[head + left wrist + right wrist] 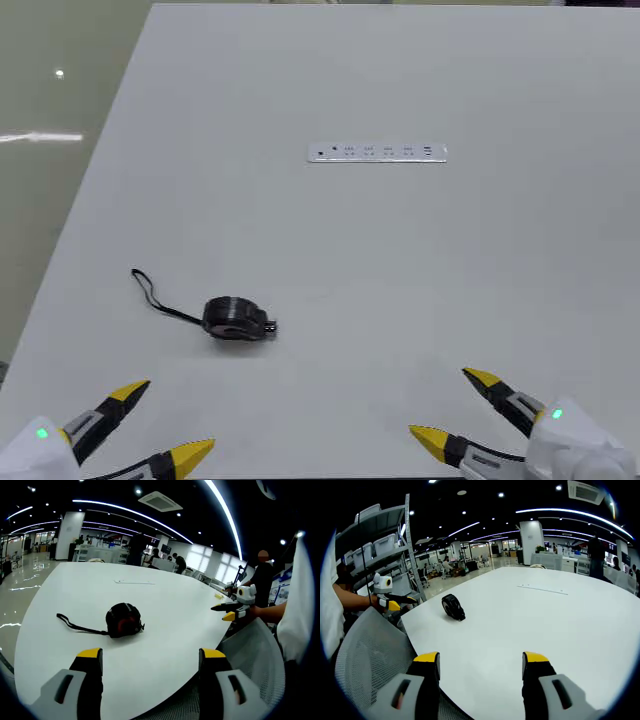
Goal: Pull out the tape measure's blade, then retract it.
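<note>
A black tape measure (236, 318) with a black wrist strap (152, 292) lies on the white table (380, 250), left of centre near the front. It sits ahead of my left gripper (151, 661) as the tape measure (124, 620), red-faced, blade retracted. My left gripper (162, 418) hovers open at the bottom left, just short of it, holding nothing. My right gripper (455, 408) is open at the bottom right, well to the right of the tape measure (453, 606). Between my right gripper's (481, 662) yellow-tipped jaws there is only bare table.
A flat white power strip (377, 152) lies across the table's middle, farther back. Glossy floor (50, 130) runs along the table's left edge. A mesh chair back (370, 650) and shelving stand beside the table; people stand in the background.
</note>
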`<state>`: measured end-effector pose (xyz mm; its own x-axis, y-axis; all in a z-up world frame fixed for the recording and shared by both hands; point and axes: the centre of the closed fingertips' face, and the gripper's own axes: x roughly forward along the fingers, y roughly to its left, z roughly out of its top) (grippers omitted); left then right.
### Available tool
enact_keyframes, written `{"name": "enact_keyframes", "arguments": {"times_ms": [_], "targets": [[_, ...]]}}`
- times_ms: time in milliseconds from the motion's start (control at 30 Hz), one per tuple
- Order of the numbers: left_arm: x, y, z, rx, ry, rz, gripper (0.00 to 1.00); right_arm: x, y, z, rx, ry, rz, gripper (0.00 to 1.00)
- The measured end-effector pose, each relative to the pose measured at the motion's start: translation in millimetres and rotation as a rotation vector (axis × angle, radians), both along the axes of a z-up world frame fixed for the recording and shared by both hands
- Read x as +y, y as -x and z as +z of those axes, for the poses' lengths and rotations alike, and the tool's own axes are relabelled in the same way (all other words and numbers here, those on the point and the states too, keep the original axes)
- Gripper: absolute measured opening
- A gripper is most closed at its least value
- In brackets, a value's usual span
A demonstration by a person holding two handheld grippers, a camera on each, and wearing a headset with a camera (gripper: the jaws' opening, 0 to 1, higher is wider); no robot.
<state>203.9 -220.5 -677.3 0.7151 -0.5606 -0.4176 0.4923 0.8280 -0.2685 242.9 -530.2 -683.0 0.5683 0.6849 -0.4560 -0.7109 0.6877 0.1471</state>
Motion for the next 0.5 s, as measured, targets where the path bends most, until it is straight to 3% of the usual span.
{"name": "enact_keyframes", "arguments": {"times_ms": [500], "targets": [[-0.7,1.7,-4.8,0.003,-0.031,-0.023,0.78,3.7,4.9,-2.8,0.007,0.017,0.025,0.69]]}}
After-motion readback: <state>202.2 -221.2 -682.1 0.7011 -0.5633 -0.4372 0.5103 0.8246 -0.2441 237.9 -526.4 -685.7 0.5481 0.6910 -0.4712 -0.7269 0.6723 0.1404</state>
